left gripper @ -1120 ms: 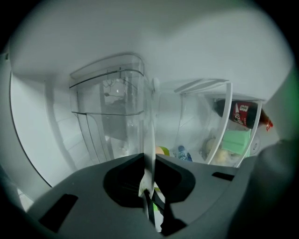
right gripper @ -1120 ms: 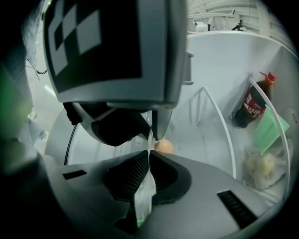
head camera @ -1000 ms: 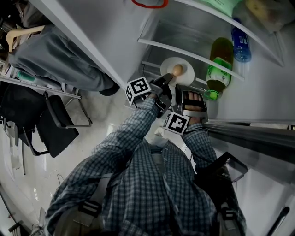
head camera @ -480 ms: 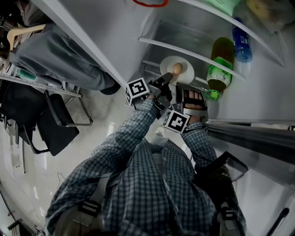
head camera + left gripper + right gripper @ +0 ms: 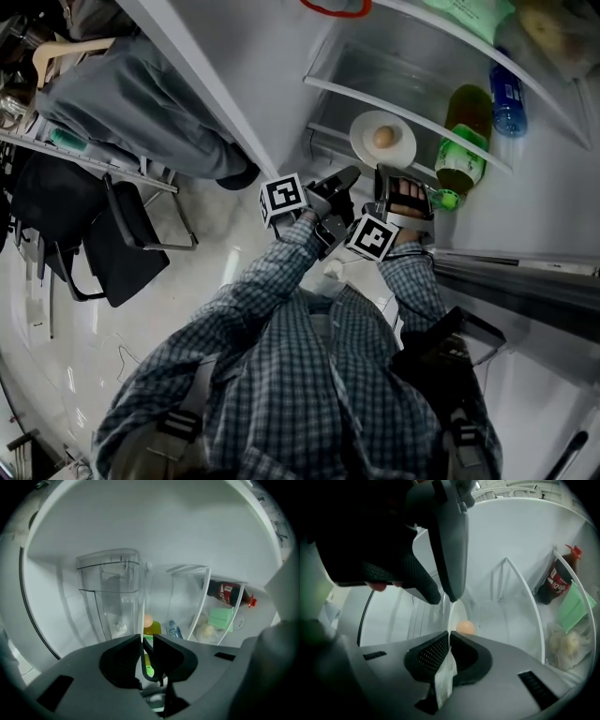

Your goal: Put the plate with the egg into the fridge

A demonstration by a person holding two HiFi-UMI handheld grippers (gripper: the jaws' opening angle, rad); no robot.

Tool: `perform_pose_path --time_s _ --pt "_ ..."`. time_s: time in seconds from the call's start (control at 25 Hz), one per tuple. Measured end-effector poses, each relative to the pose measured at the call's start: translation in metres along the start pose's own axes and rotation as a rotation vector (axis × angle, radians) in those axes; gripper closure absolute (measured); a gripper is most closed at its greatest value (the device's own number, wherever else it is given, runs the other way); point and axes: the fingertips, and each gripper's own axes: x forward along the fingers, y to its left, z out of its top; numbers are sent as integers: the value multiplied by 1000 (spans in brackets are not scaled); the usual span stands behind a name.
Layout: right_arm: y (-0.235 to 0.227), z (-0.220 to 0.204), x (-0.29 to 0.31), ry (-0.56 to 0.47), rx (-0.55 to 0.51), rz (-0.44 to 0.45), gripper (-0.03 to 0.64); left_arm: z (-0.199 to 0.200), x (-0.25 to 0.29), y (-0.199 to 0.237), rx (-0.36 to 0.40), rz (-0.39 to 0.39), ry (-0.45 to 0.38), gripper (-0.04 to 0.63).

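The white plate (image 5: 399,152) with a brown egg (image 5: 382,137) lies on a fridge shelf (image 5: 412,117). My right gripper (image 5: 404,176) reaches its near rim. In the right gripper view its jaws (image 5: 449,639) are shut on a thin white strip, the plate's rim (image 5: 444,679), with the egg (image 5: 465,627) just beyond. My left gripper (image 5: 350,176) sits left of the plate, its tips just off the rim. In the left gripper view a narrow gap shows between its jaws (image 5: 147,641), and the egg (image 5: 147,620) lies ahead.
A green bottle (image 5: 461,141) and a blue bottle (image 5: 506,94) stand right of the plate. A dark sauce bottle (image 5: 225,592) and green packet (image 5: 220,618) fill a side shelf. A clear drawer (image 5: 110,597) lies ahead. The fridge door (image 5: 216,84) and a black chair (image 5: 122,244) stand at left.
The plate now sits a little deeper on the shelf. My left gripper has drawn back off its rim. The right gripper has moved forward to the rim.
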Motion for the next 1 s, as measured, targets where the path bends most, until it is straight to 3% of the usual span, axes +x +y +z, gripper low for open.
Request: perform_pose_path --time_s 0.24,0.6,0.84,1.0 --pt "-3 -1 9 -2 16 -3 598 -3 -24 5 -33 -1 -20 528" --pt "-2 -5 5 -11 100 31 560 -7 -39 8 41 29 -8 528" --pt "-5 -8 -19 -24 290 55 560 -11 -44 11 181 111 35 529" --pt "-7 -7 -40 -43 453 87 560 -17 -44 2 296 120 80 531"
